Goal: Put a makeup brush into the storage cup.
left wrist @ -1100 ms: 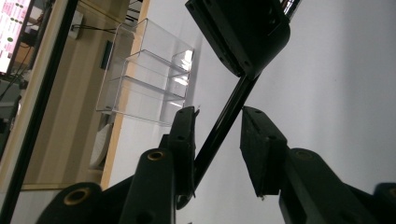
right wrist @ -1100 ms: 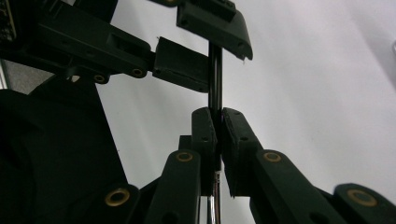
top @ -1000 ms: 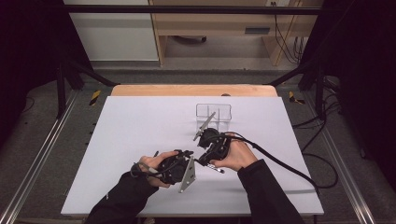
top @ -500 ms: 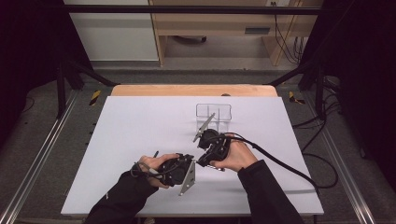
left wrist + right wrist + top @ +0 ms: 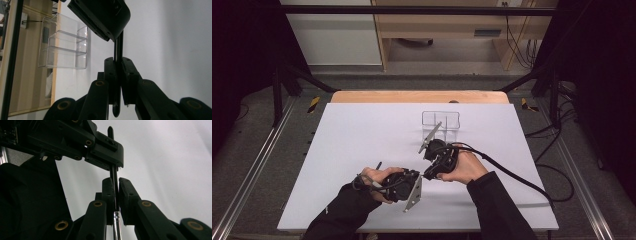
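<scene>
High view: both grippers meet near the table's (image 5: 337,150) near edge, clear box (image 5: 441,122) beyond. Left gripper (image 5: 119,67), jaws just closing, clamps a thin black pen (image 5: 118,47); right gripper (image 5: 114,187) grips the same pen (silver section visible), held between both.

I am working in a lab recording bay: my left gripper (image 5: 414,184) hovers over a white table (image 5: 352,150) hemmed by metal floor rails (image 5: 252,170). Beyond my grippers, black frame bars (image 5: 412,10), loose cables (image 5: 557,175) and a plywood bench (image 5: 437,30).
</scene>
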